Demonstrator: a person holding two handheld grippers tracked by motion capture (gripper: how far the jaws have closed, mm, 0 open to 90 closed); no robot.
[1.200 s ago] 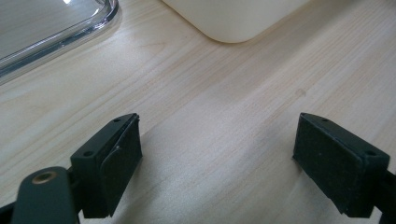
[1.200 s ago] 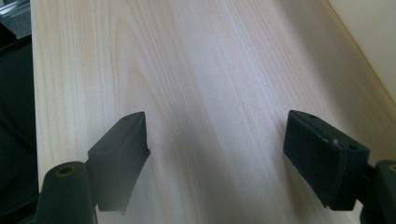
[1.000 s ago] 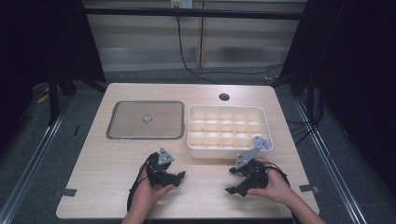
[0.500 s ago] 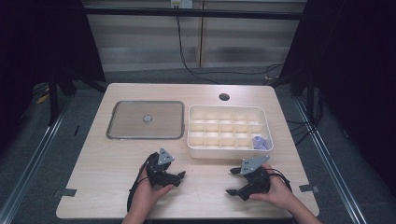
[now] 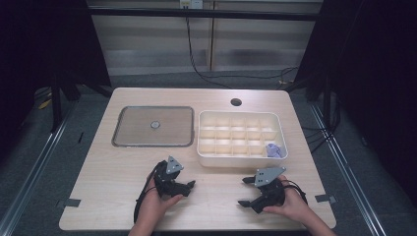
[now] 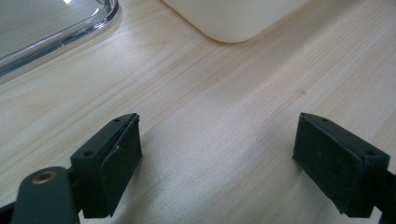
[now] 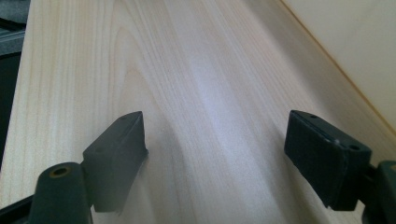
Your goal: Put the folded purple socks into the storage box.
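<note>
High view: on the tabletop (image 5: 113,167) a clear flat lid (image 5: 153,126) lies left of a white compartment box (image 5: 241,138); a small purple thing (image 5: 275,150) sits in the box's near right compartment, the other compartments look bare. Both tongs rest near the front edge, left tongs (image 5: 190,187) and right tongs (image 5: 246,191), each held by a hand.

Left gripper view: left tongs (image 6: 217,154) spread wide over bare wood, lid (image 6: 56,23) and box corner (image 6: 233,18) beyond.

Right gripper view: right tongs (image 7: 215,149) spread wide, nothing between them, box wall (image 7: 355,51) at right
</note>
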